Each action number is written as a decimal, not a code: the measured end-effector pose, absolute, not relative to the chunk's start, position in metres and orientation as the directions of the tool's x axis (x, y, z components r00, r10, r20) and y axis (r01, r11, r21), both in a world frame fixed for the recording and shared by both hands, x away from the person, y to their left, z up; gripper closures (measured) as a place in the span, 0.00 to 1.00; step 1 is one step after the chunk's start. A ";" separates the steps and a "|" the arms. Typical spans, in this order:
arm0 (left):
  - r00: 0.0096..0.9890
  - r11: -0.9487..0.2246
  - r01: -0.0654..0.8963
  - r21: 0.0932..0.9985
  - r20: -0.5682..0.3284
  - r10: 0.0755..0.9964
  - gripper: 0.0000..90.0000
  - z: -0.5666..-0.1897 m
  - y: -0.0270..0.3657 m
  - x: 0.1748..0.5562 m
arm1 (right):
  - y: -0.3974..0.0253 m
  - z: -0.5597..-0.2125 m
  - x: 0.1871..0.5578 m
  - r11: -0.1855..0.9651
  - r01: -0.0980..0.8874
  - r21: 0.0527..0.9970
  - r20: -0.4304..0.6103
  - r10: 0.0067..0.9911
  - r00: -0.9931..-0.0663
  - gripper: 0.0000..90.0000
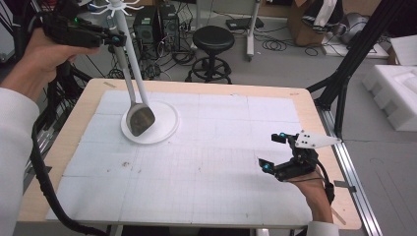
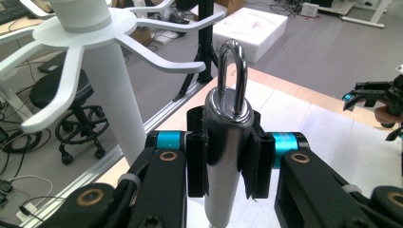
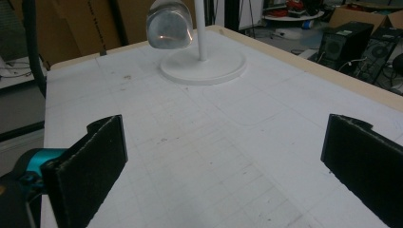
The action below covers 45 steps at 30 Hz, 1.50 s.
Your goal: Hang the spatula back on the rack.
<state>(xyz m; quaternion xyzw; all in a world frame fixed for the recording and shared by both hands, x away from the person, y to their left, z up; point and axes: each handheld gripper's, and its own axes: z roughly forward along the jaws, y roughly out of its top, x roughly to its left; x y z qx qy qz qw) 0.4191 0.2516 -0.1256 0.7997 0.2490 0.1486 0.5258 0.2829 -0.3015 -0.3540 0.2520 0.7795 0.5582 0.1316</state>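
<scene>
The spatula hangs in the air beside the rack's pole, its metal blade low over the rack's round base and its handle running up and a little to the left to the left gripper; so the long axis is close to upright, blade down, hanging loop up; whether the blade touches the base I cannot tell from above, for the two overlap there; in the right gripper view only the blade shows, blurred and cut off by the top edge; in the left gripper view the handle's lower part drops out of the bottom edge; the left gripper's jaws are closed on the handle just under the loop, pads pressed to either side; the loop stands just beside one white arm of the rack, apart from it, though how far is hard to judge; the rack's crown is clipped by the top edge of the high view; the rack's base sits on the white mat, left of centre; the right gripper rests low at the mat's right edge, well apart from the rack, jaws wide apart with nothing between them.
</scene>
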 end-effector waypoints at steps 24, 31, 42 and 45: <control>0.827 -0.311 0.254 0.916 -0.039 0.560 0.83 -0.126 0.255 0.427 | -0.301 -0.357 0.284 0.258 0.252 0.933 0.078 0.537 -0.840 0.00; 0.828 -0.313 0.252 0.916 -0.037 0.559 0.83 -0.125 0.253 0.429 | -0.302 -0.358 0.285 0.257 0.252 0.933 0.077 0.540 -0.838 0.00; 0.818 -0.318 0.254 0.914 -0.027 0.574 0.83 -0.126 0.249 0.432 | -0.303 -0.358 0.285 0.252 0.254 0.934 0.082 0.540 -0.838 0.00; 0.811 -0.319 0.261 0.911 -0.028 0.584 0.83 -0.127 0.248 0.434 | -0.303 -0.358 0.285 0.252 0.257 0.933 0.084 0.540 -0.837 0.00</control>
